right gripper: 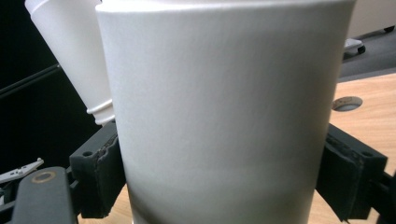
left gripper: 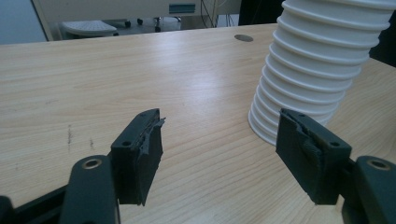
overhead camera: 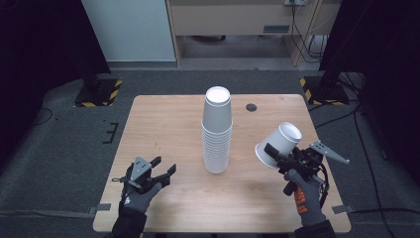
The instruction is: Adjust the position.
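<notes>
- A light wooden desk (overhead camera: 163, 124) stands on grey carpet.
- A tall stack of white cups (overhead camera: 217, 131) stands upside down near the desk's middle.
- A round cable hole (overhead camera: 251, 107) sits beyond the stack.

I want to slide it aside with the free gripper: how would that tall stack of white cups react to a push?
The stack of cups stands tall on a narrow base, so a high push would probably tip it. Nested paper-like cups look light, so a low nudge from the open left gripper should slide it on the smooth table.
</notes>
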Available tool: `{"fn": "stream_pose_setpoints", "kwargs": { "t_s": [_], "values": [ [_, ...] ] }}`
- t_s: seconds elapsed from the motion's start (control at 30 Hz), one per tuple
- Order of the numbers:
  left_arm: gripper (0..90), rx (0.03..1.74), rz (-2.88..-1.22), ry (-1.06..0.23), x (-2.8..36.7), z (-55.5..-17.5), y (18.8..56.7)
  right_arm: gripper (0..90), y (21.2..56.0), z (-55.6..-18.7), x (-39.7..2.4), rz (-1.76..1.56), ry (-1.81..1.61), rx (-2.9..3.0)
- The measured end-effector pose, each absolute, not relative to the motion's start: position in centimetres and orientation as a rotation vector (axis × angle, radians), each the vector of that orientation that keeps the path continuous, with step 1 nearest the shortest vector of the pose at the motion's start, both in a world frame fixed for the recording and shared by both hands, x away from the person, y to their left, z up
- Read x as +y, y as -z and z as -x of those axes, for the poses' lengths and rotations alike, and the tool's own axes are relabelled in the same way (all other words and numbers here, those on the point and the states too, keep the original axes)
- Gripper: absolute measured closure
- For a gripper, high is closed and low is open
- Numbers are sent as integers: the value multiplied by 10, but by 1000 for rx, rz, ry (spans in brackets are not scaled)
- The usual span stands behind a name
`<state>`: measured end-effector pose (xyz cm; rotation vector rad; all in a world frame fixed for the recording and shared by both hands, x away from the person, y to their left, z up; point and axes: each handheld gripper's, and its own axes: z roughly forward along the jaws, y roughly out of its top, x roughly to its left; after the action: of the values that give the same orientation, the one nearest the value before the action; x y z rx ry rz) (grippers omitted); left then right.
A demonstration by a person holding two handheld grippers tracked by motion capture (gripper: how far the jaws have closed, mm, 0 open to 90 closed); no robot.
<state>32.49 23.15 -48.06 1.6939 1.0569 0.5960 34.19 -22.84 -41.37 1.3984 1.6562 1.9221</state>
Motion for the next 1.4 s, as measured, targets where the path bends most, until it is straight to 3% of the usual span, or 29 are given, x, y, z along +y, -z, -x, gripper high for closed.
{"fn": "stream_pose_setpoints", "kwargs": {
  "t_s": [1.4],
  "values": [
    [345, 856, -1730, -548, 177, -312, 463, 154, 447, -337, -222, -1615, -2092, 1585]
  ]
}}
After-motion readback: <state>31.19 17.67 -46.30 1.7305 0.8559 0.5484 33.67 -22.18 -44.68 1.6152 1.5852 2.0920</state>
